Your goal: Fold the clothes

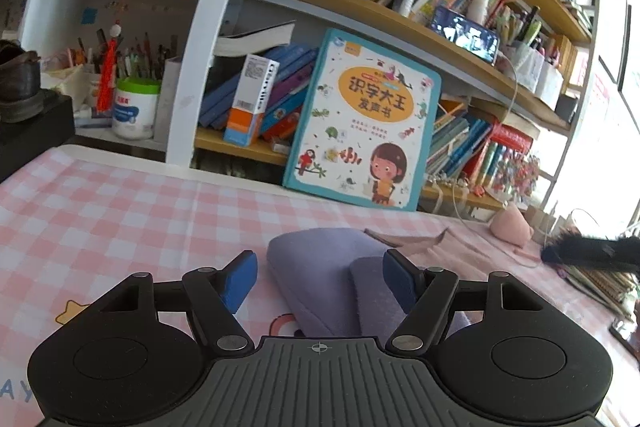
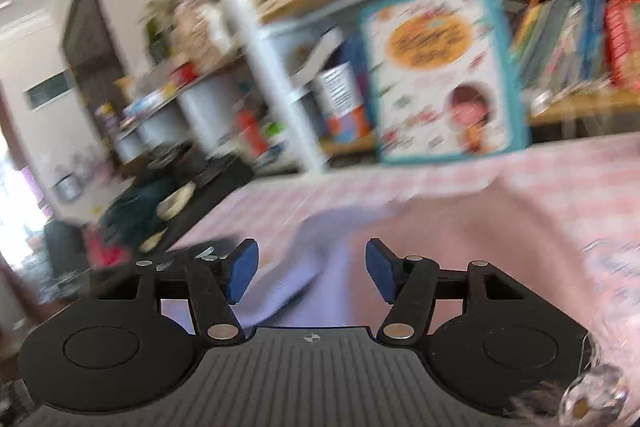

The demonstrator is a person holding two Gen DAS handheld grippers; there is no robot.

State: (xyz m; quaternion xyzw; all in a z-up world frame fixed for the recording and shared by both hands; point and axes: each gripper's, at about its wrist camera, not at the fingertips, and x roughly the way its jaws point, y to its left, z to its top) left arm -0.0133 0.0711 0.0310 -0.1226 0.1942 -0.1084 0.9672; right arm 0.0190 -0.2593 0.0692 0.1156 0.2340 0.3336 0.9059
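A folded lavender garment (image 1: 304,259) lies on the pink checked tablecloth (image 1: 120,211). My left gripper (image 1: 320,263) hovers over its near end, open, with the blue pads apart on either side of the folds. A pink garment (image 1: 460,239) lies flat to the right of it. The right wrist view is blurred. It shows my right gripper (image 2: 311,251) open above the lavender garment (image 2: 328,227) and the pink garment (image 2: 460,227), with nothing between its pads.
A children's picture book (image 1: 360,123) leans against the crowded bookshelf (image 1: 400,15) at the table's far edge. A black box (image 1: 32,135) stands at the left. A black furry object (image 1: 592,251) and stacked notebooks lie at the right edge.
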